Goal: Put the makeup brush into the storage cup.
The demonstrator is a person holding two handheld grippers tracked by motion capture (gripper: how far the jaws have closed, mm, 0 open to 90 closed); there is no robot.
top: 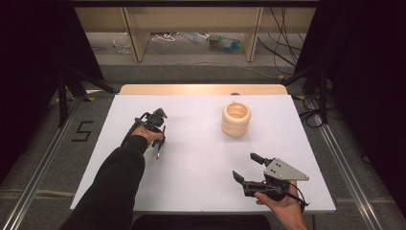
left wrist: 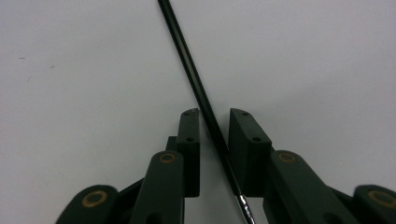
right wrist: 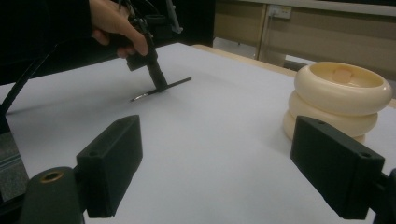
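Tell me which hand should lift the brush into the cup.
Left, probably. The left gripper already straddles the brush on the table, jaws nearly on it. The right gripper sits open, apart from brush and cup.

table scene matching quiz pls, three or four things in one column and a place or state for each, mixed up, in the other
Things:
1. left tool
2. right tool
3. thin black brush
4. cream ribbed holder

Places or states:
A. stands upright toward the far right of the white table
B. lies flat on the table, between two narrowed pads
C. jaws wide apart, nothing between them, near the table's front edge
D. points down at the table, jaws either side of a slim handle

Pairs: 1-D, 2-C, 3-B, 4-A
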